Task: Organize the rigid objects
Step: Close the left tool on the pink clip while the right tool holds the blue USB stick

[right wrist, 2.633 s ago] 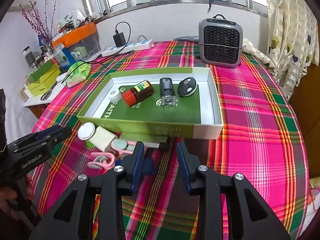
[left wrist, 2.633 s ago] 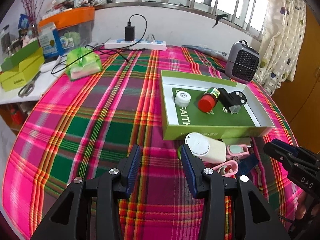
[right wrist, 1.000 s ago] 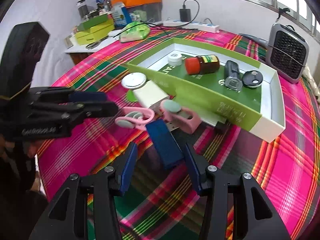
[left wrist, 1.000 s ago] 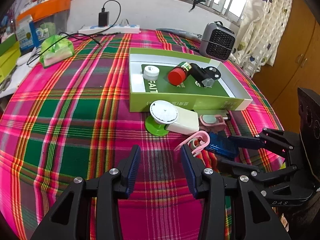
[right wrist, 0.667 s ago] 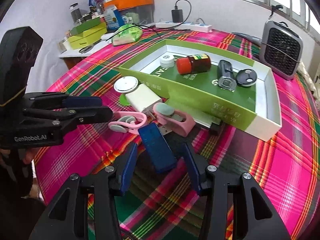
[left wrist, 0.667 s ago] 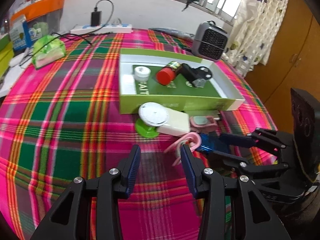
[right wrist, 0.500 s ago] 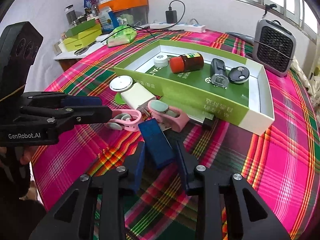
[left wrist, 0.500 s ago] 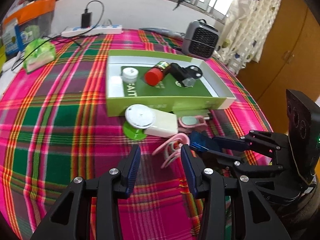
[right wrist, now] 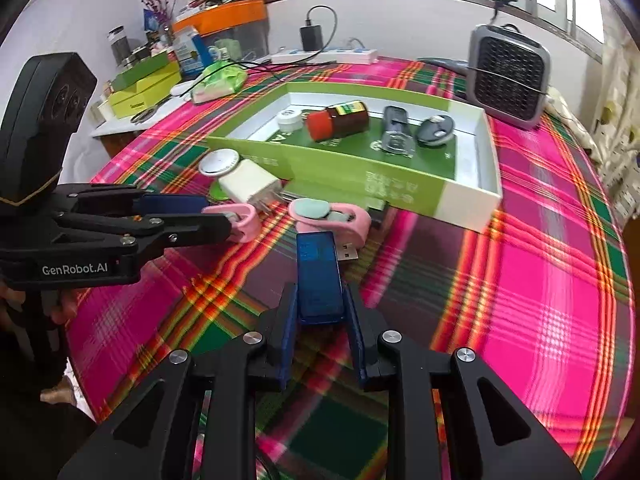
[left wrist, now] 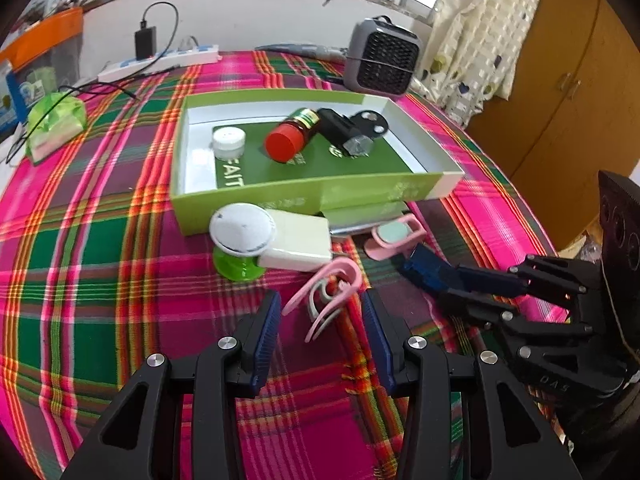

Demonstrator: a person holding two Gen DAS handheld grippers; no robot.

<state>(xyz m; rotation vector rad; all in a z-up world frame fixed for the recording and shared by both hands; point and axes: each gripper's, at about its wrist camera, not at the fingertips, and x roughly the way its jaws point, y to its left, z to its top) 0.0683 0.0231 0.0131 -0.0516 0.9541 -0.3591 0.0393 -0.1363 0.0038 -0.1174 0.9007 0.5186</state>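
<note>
Pink plastic clip [left wrist: 326, 298] lies on the plaid tabletop [left wrist: 100, 280] near its front edge, between the pads of the left tongs [left wrist: 319, 322], which stand open. The right tongs [right wrist: 319, 312] have just been closing and now grip the blue USB stick [right wrist: 318, 276], so it seems ready to go into the green box [right wrist: 472, 196].

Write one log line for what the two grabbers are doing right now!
right gripper: jaws just closed on blue USB stick | left gripper: open around pink clip | green box: four items inside
</note>
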